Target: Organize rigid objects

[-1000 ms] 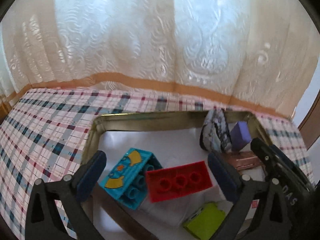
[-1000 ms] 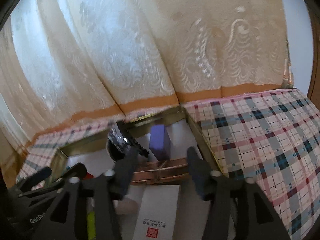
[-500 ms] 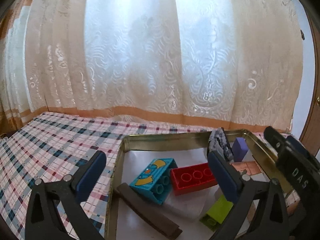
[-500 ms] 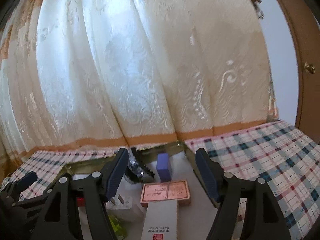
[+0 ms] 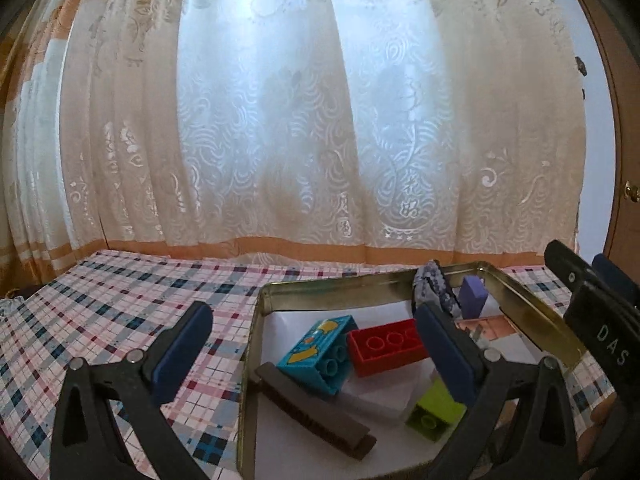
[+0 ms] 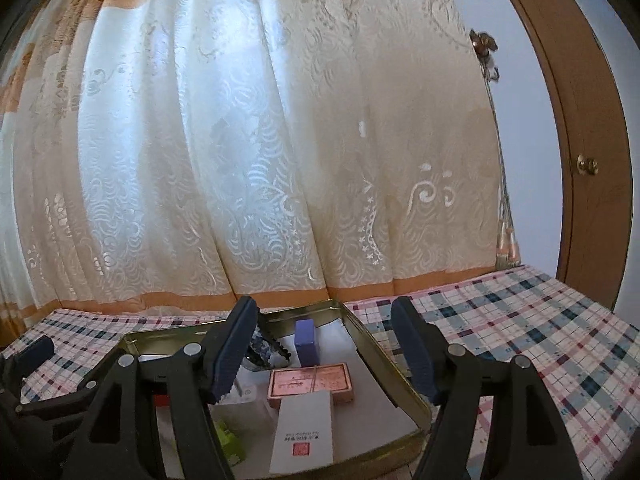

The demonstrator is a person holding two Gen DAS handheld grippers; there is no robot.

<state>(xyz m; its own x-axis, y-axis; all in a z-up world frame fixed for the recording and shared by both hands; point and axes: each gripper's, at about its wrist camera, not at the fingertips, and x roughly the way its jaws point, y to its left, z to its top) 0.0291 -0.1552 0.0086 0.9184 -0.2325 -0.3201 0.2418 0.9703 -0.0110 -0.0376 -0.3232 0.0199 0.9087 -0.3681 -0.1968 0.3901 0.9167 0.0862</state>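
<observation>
Both pairs of fingers stand apart with nothing between them. The left gripper (image 5: 310, 344) fills the bottom of its frame, one pad over the plaid cloth (image 5: 120, 312), the other over the tin (image 5: 248, 364). The right gripper (image 6: 324, 352) sits bottom centre of its view, spread wide and empty, above the tin's near-right corner.

Inside the tin, centre to lower right of the left view, lie a blue brick (image 5: 320, 352), a red brick (image 5: 386, 346) touching it, a green brick (image 5: 434, 412), a brown bar (image 5: 316, 412) slanting toward the lower edge, a purple block (image 5: 472, 296) standing at the far corner, and a patterned hair clip (image 5: 432, 284) beside it. The right view adds a pink box (image 6: 310, 380) with a white card (image 6: 304, 428) leaning over its near edge.

I'd say the job looks nearly finished or done: everything I can see is in the tin, and the cloth around it shows nothing loose. Whether more waits out of view, I cannot tell.
</observation>
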